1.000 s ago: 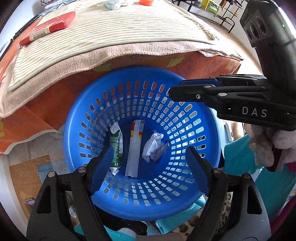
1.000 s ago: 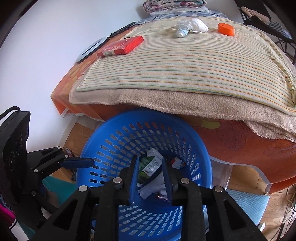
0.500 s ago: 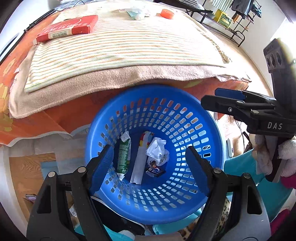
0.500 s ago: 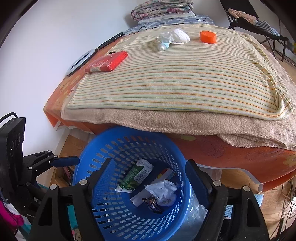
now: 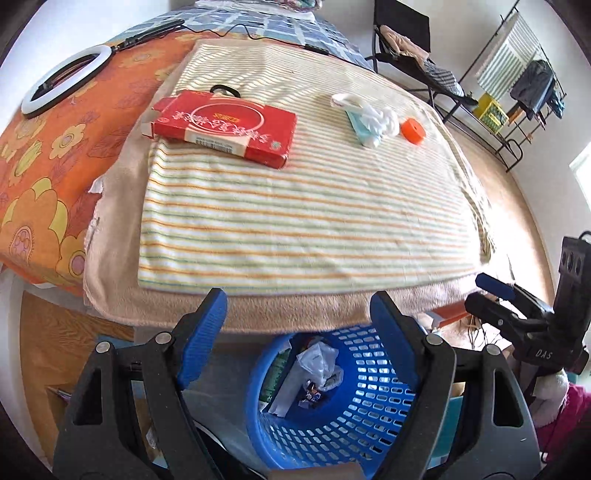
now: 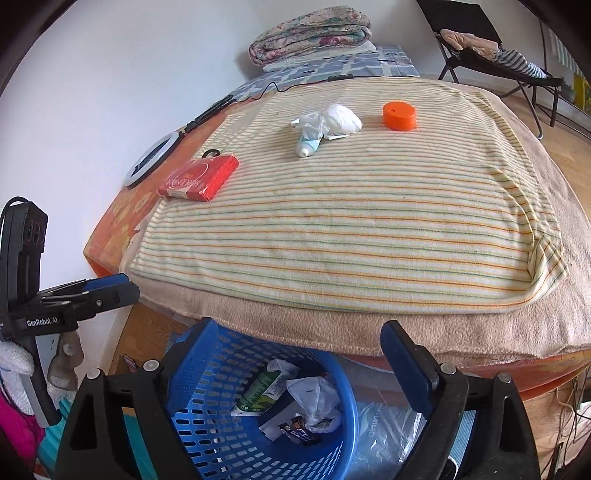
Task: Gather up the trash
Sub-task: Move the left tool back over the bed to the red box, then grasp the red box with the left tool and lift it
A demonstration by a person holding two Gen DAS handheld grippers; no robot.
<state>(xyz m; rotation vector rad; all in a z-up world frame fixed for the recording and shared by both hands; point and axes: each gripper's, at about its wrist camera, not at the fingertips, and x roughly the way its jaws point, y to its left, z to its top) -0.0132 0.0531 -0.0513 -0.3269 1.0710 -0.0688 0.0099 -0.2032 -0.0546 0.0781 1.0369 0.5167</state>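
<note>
Left gripper [image 5: 297, 325]: jaws wide apart, nothing between them, touching nothing. It hangs over the bed edge, basket [image 5: 369, 417] below. Right gripper [image 6: 295, 354]: also spread wide, empty, over the same basket.

In the basket: crumpled white wrapper [image 6: 314, 398], green carton [image 6: 260, 391], a dark snack wrapper [image 6: 299, 432], a flat white pack under them. The basket sits on the floor, tucked partly under the overhanging tan blanket [image 6: 332, 325].

Trash on the striped towel [image 6: 369, 221]: red box [image 6: 199, 177] near the left edge, white wad [image 6: 340, 118] touching a small tube [image 6: 308, 144] farther back, orange cap [image 6: 399, 115] just beside the wad, apart from it. A black hair tie [image 5: 225, 90] lies just behind the box. All are well apart from both grippers, with bare towel between.

Ring light [image 5: 62, 85] lies on the orange floral sheet by the wall. Folded quilt [image 6: 310, 33] at the far end. Clear plastic bag [image 6: 384, 428] on the floor right of the basket.

Text: "DAS" on the right gripper's body as seen from the left wrist; "GenRobot.AI" on the left one's as seen from the right wrist. Red box has Chinese print, not legible.
</note>
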